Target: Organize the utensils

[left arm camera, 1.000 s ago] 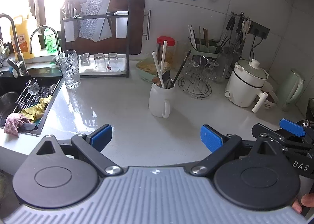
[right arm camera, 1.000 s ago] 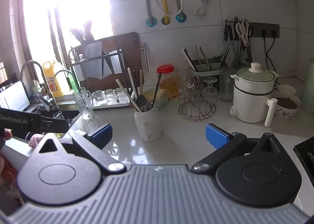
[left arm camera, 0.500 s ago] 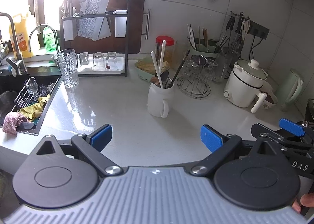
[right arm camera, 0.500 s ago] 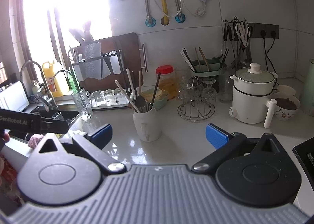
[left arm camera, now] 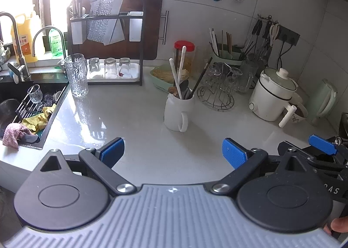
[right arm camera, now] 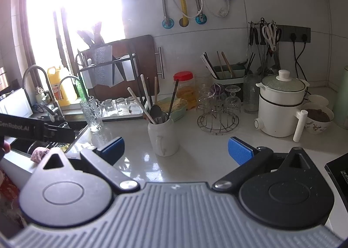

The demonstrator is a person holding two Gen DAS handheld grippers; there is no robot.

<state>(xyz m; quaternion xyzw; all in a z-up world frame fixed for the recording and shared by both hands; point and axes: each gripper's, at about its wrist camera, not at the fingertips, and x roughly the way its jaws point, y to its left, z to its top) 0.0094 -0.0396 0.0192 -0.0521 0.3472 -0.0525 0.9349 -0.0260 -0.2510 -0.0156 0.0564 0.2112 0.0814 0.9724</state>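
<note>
A white mug stands mid-counter holding white chopsticks, a dark chopstick, spoons and a wooden stick. A green utensil caddy with more chopsticks sits against the back wall. My left gripper hovers open over the counter's front, well short of the mug. My right gripper is open too, just in front of the mug, nothing between its fingers. The right gripper's blue tip shows at the left view's right edge.
A sink with glasses and cloths lies left. A tall glass, a dish rack, a wire glass stand, a white electric pot, a bowl and a red-lidded jar line the back.
Both views have crept slightly nearer the mug. Both grippers stay open and hold nothing.
</note>
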